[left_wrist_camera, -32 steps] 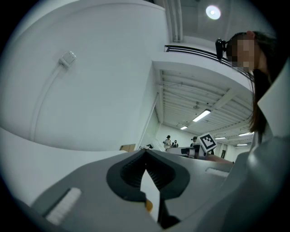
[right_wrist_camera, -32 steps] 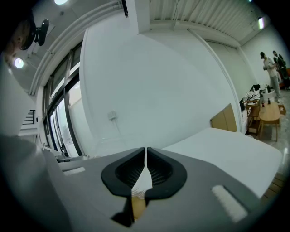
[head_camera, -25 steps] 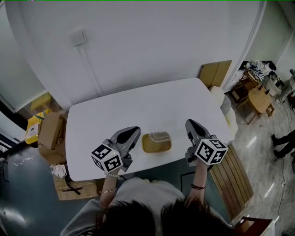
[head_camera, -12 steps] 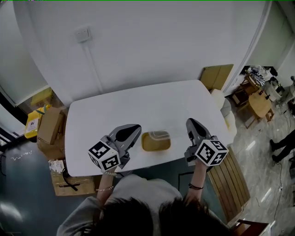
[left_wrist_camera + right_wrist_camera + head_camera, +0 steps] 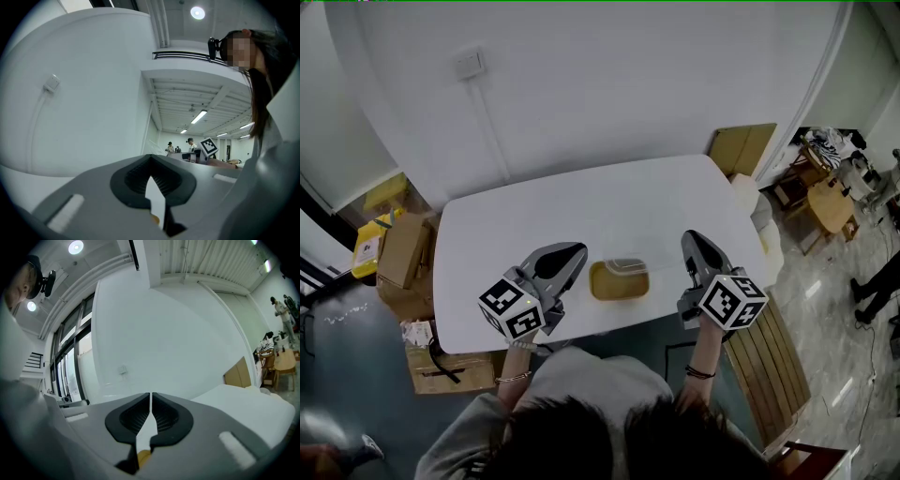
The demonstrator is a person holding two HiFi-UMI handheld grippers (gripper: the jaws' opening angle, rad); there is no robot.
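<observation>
Near the front edge of the white table point(image 5: 581, 211), a yellow container point(image 5: 620, 280) with a clear lid is sitting between the two grippers, touching neither. Cardboard boxes point(image 5: 398, 267) are standing on the floor at the left. A white wall carrying a socket point(image 5: 470, 62) is rising behind the table. The left gripper point(image 5: 565, 253) and the right gripper point(image 5: 693, 240) are both holding their jaws pressed together, gripping nothing. Their cubes are showing only black-and-white square markers.
</observation>
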